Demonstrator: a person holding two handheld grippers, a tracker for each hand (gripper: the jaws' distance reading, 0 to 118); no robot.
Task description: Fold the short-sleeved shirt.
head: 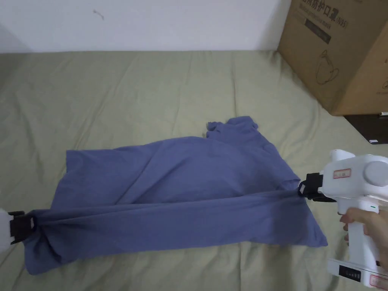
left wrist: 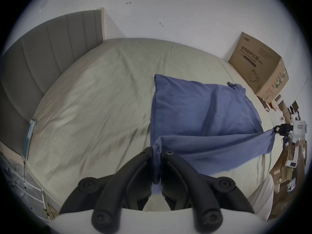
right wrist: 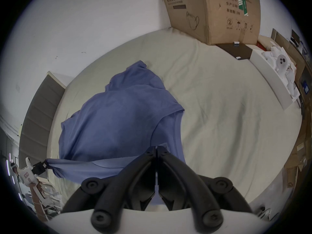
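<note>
Bedsheet of pale green cotton (head: pixel 151 87) lies bare toward twelve o'clock in the head view; a brown cardboard box (head: pixel 341 49) blocks two o'clock. The blue short-sleeved shirt (head: pixel 182 178) stretches from nine to three o'clock, collar toward twelve.

Left gripper view: the left gripper (left wrist: pixel 157 150) is clamped on the shirt's gathered edge.

Right gripper view: the right gripper (right wrist: pixel 156 149) pinches the opposite edge, jaws together.
</note>
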